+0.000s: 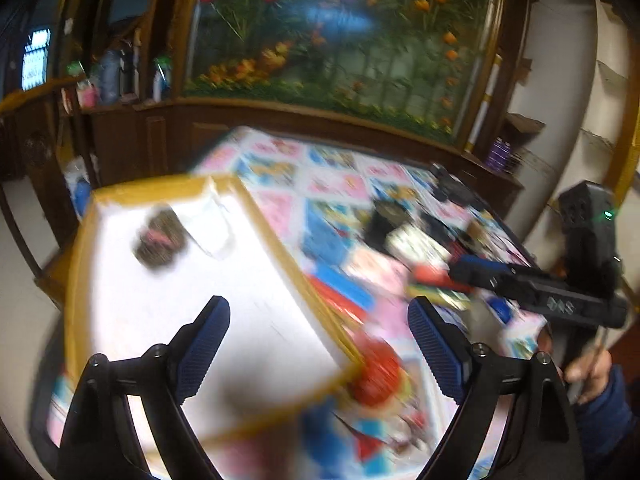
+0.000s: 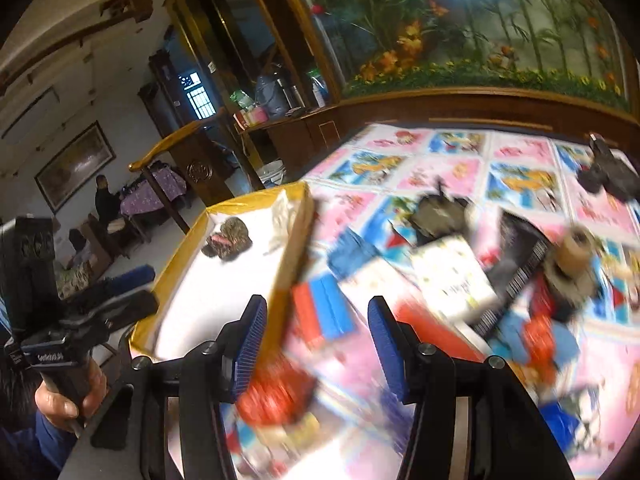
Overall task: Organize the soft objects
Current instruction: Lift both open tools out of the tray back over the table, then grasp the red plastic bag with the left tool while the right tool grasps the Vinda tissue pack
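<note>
Behind the bench runs a dark wooden cabinet with a large flower-and-bamboo mural (image 2: 460, 28) above it. A pink and blue cartoon-print cloth (image 2: 516, 152) covers the bench, and both views are blurred.

On the cloth sits a white tray with a yellow taped rim (image 1: 276, 240). In the left wrist view it lies ahead of and between the fingers of the left gripper (image 1: 318, 344), which stand wide apart and hold nothing. Inside the tray, well ahead of those fingers, lie a dark camouflage-patterned soft piece with a pink patch (image 1: 160, 240) and, just beside it, a crumpled clear bag (image 1: 216, 228).

The right gripper (image 2: 316, 344) is about half open and also empty. A red soft item (image 2: 276, 392) lies on the cloth close under its left finger. Ahead and to the right of its fingers is a loose heap of soft things (image 2: 472, 280): white printed fabric, black striped fabric, and red and blue pieces. A dark object (image 2: 612, 176) sits far off to the right.
</note>
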